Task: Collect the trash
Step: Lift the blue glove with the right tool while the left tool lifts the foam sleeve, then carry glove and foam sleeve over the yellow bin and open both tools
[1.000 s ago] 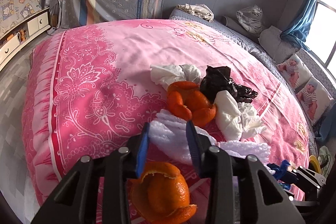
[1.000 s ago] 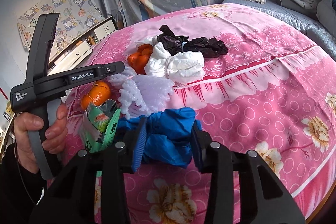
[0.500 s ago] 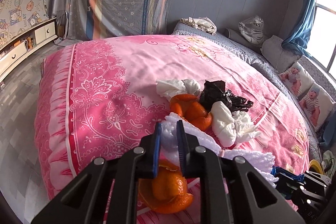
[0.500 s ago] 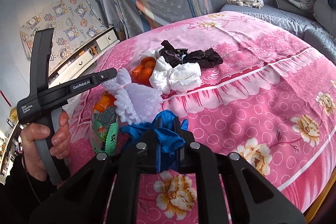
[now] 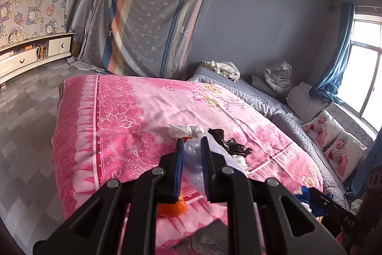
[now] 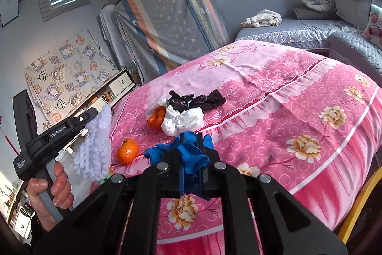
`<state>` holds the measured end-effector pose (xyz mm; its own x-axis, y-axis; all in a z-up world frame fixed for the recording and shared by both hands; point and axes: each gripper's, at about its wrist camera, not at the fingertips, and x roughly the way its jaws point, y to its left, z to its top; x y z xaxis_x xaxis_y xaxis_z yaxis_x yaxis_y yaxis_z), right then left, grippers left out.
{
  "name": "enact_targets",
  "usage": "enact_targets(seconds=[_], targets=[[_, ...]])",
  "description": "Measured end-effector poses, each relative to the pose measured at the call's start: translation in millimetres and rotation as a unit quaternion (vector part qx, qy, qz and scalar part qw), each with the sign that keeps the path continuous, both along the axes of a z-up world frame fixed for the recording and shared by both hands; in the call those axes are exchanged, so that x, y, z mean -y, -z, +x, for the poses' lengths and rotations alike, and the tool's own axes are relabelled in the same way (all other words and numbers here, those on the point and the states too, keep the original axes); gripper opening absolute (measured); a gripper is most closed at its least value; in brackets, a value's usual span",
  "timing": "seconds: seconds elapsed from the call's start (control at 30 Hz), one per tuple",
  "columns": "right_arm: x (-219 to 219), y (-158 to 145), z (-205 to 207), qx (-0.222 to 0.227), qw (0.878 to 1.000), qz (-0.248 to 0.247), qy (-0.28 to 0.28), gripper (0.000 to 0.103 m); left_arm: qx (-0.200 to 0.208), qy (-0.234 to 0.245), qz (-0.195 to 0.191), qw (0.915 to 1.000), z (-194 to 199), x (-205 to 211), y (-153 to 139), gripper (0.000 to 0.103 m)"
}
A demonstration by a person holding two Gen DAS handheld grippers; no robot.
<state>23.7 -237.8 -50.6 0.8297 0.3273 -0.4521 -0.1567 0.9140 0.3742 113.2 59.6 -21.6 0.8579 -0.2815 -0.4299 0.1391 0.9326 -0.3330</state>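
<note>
Both of your grippers are now lifted clear of the pink bed (image 6: 274, 97), each carrying trash that was lying on the cover a second ago. Your left gripper (image 5: 192, 154) is closing its fingers on the white foam fruit net (image 5: 193, 159); in the right wrist view that foam fruit net (image 6: 95, 142) is hanging in the air off the bed's near edge, beside your left hand (image 6: 51, 192). Your right gripper (image 6: 192, 159) is pinching the blue glove (image 6: 191, 154) between its fingers, just above the near side of the bed.

Lying on the bed are an orange peel (image 6: 127, 151) close to the near edge, and farther in a cluster: a second orange peel (image 6: 156, 118), touching a knotted white bag (image 6: 182, 121), with a crumpled black bag (image 6: 195, 100) just behind that. A grey quilted sofa (image 6: 298, 30) is sitting beyond the bed's far side.
</note>
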Motion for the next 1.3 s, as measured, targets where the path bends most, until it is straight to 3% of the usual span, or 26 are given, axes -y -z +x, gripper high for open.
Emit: enact_targets(seconds=[0.4,0.73,1.03,1.3], targets=[[44,-26,-47,0.047,0.997,0.003,0.068,0.006,0.032,0.06,0.0,0.9977,-38,47,-19,0.013],[79,-38,-74,0.063,0.991,0.017,0.115,0.006,0.019,0.117,0.003,0.9929,-52,90,-15,0.013],[114,-40,-94,0.066,0.984,0.035,0.164,0.006,0.024,0.173,0.008,0.9845,-69,137,-17,0.013],[161,-43,-125,0.075,0.967,0.039,0.241,0.006,0.038,0.233,0.029,0.9712,-80,188,-25,0.013]])
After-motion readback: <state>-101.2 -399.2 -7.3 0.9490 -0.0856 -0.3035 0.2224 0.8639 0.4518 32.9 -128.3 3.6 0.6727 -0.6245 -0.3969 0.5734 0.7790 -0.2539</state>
